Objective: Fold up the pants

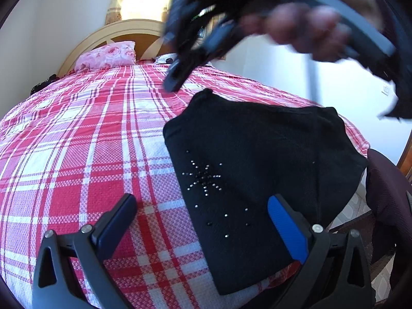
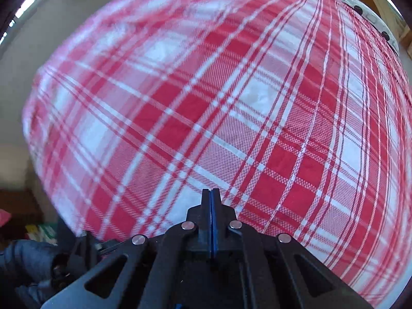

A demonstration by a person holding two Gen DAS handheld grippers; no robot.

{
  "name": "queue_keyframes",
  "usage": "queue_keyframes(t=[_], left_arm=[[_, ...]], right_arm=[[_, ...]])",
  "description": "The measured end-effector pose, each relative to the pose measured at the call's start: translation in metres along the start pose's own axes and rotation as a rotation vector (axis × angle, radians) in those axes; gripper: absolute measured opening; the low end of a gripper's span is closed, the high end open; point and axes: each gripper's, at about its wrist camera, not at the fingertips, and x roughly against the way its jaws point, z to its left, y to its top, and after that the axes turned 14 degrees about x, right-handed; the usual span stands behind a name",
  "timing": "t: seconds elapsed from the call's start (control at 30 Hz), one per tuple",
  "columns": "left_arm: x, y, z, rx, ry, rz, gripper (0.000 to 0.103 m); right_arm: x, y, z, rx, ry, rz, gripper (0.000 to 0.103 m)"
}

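On the red-and-white plaid bedspread (image 1: 77,154), the left gripper (image 1: 200,221) hovers wide apart and empty; the folded black rhinestone-studded pants (image 1: 257,167) lie at its 1 o'clock. The right gripper (image 2: 211,200), pressed closed on nothing, passes overhead; dropping carelessly, it might rumple the fold.

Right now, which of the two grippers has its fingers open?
The left gripper: its fingers are spread wide above the folded black pants. The right gripper has its fingers pressed together, holding nothing, over the red plaid bedspread.
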Motion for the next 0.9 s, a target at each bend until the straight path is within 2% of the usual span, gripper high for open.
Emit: queue_keyframes(t=[0.1,0.13,0.2,0.3,0.33,0.43,0.63,0.77,0.8,0.83,0.87,0.9], left_arm=[[0.005,0.005,0.007,0.030,0.029,-0.016,0.103],[0.006,0.007,0.010,0.041,0.048,-0.022,0.103],[0.005,0.009,0.016,0.065,0.073,-0.030,0.103],[0.002,0.007,0.013,0.055,0.094,-0.027,0.103],[0.000,0.007,0.009,0.042,0.108,-0.024,0.103],[-0.003,0.005,0.004,0.014,0.135,-0.013,0.103],[-0.002,0.013,-0.002,0.009,0.175,0.031,0.103],[-0.001,0.022,-0.013,-0.031,0.205,0.020,0.103],[-0.001,0.025,-0.016,-0.033,0.206,0.011,0.103],[-0.001,0.027,-0.018,-0.036,0.204,0.007,0.103],[-0.004,0.029,-0.022,-0.046,0.201,0.006,0.103],[-0.006,0.032,-0.026,-0.059,0.205,0.006,0.103]], right_arm=[[0.040,-0.041,0.003,-0.036,-0.028,-0.128,0.001],[0.044,-0.041,0.015,-0.051,-0.055,-0.156,0.002],[0.056,-0.071,0.019,-0.085,-0.094,-0.200,0.002],[0.045,-0.113,0.030,-0.123,-0.076,-0.237,0.002],[0.037,-0.125,0.032,-0.129,-0.109,-0.232,0.002],[0.007,-0.147,0.021,-0.201,-0.178,-0.187,0.002],[0.001,-0.170,-0.009,-0.329,-0.061,-0.342,0.001],[0.011,-0.184,0.001,-0.298,-0.098,-0.402,0.002],[0.019,-0.190,0.003,-0.293,-0.139,-0.423,0.003],[0.025,-0.197,0.005,-0.288,-0.183,-0.437,0.005],[0.032,-0.204,0.007,-0.282,-0.229,-0.453,0.015],[0.038,-0.210,0.007,-0.277,-0.271,-0.470,0.038]])
